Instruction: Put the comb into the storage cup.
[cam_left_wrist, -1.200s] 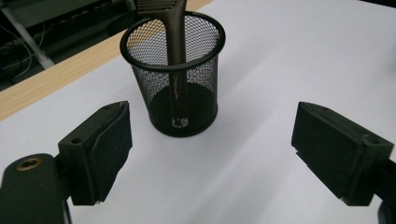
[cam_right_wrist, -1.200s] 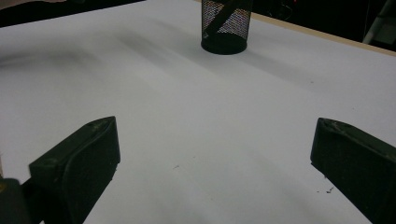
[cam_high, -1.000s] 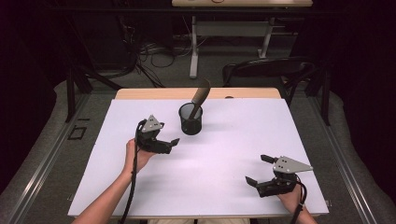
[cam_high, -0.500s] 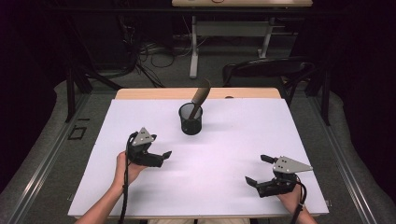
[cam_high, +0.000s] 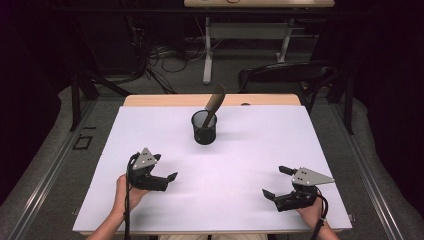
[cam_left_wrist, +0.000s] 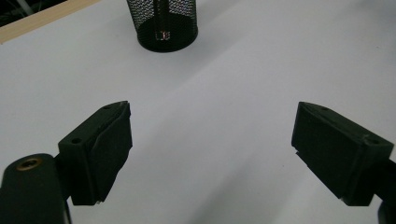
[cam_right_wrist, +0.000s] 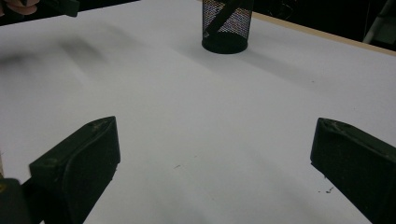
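A black mesh cup (cam_high: 204, 129) stands at the far middle of the white table top (cam_high: 250, 150), with a brown stick-like thing (cam_high: 214, 103) leaning out of it to the right. My left gripper (cam_high: 165, 167) is low over the near left of the table, open and empty, pointing right. In the left gripper view the jaws (cam_left_wrist: 212, 135) stand wide apart with bare white surface between them and the mesh cup (cam_left_wrist: 163, 23) ahead. My right gripper (cam_high: 274, 181) rests at the near right, open and empty, pointing left; its own view has the open gripper (cam_right_wrist: 215, 149) with the mesh cup (cam_right_wrist: 226, 25) far ahead.
A wooden strip (cam_high: 165, 100) edges the table's far side. Behind it stands a dark chair (cam_high: 287, 74) and a desk frame (cam_high: 210, 45) with cables on the floor. The person's other hand (cam_right_wrist: 18, 5) is at the top left corner of the right gripper view.
My left gripper has drawn back from the cup toward the person's side of the table and slightly left, still open. The right gripper has not moved.
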